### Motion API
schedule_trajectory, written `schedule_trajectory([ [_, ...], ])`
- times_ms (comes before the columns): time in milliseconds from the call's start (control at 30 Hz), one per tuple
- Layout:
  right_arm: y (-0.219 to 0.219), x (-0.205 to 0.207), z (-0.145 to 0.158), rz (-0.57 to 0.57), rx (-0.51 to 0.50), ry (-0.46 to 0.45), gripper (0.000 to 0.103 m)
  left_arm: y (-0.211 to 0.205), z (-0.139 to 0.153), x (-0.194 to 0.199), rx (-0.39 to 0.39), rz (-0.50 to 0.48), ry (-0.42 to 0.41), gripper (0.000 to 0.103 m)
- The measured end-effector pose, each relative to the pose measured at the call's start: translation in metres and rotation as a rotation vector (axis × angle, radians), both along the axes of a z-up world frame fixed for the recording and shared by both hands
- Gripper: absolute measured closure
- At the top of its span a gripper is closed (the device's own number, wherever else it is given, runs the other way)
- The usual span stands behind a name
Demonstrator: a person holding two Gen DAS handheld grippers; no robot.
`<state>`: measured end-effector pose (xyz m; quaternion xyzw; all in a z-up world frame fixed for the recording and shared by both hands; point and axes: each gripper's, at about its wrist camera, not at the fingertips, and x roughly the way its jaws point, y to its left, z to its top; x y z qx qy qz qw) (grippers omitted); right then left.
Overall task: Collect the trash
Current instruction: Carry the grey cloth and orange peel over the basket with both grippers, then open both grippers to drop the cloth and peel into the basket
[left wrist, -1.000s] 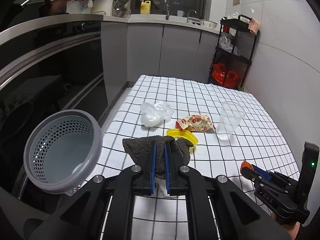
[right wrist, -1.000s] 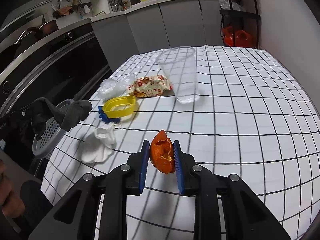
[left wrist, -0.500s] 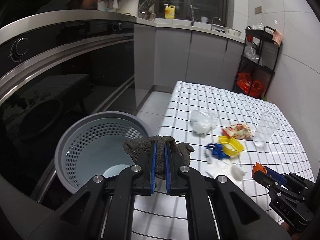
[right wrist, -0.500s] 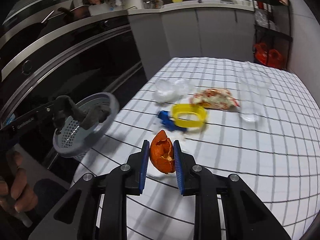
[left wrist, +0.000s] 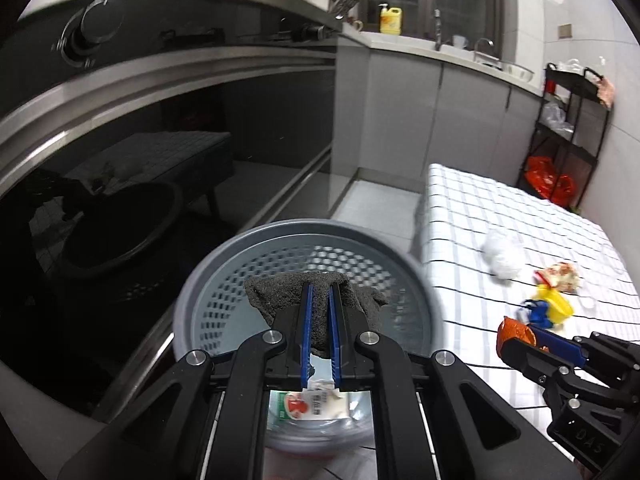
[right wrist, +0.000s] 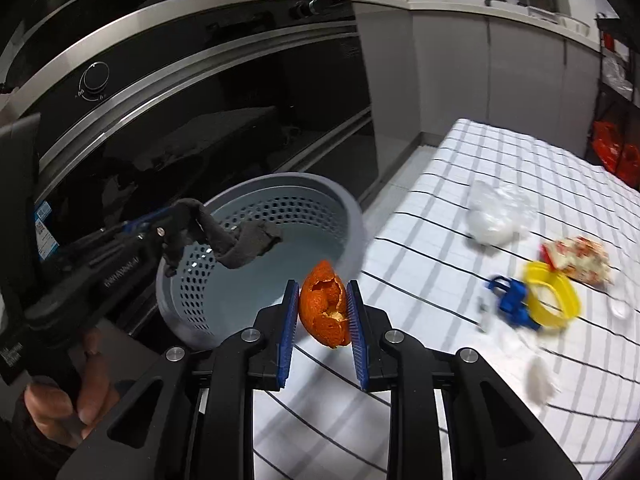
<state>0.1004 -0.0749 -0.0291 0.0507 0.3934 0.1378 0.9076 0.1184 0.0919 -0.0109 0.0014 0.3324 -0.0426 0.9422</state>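
Your left gripper [left wrist: 319,304] has swung away from the table and now hangs over the grey perforated bin [left wrist: 224,268], which fills the middle of its view where half a second ago it sat low and left. Its fingers pinch a dark grey rag [left wrist: 280,292] above the bin's opening. Your right gripper [right wrist: 323,308] grips an orange peel [right wrist: 324,312] between narrowly set fingers, near the bin's right rim. On the checked tablecloth [right wrist: 440,264], far right, lie a yellow ring [right wrist: 554,300], a blue clip [right wrist: 512,306], a printed wrapper [right wrist: 580,260] and crumpled plastic [right wrist: 496,216].
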Motion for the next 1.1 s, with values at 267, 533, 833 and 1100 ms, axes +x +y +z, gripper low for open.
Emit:
schedule_trajectory([
  [267,0.034,0.037,-0.007,0.041,-0.001,0.019,0.079,0.027,-0.024,0.025,-0.028,0.043,0.065,0.095],
  [533,0.048,0.062,-0.021,0.069,-0.001,0.069,0.079,0.039,-0.04,0.039,-0.058,0.055,0.127,0.095],
  [833,0.053,0.075,-0.03,0.069,0.005,0.085,0.076,0.042,-0.048,0.041,-0.05,0.069,0.165,0.093],
  [1100,0.046,0.072,-0.02,0.037,0.013,0.05,0.052,0.049,-0.047,0.04,-0.061,0.099,0.168,0.061],
])
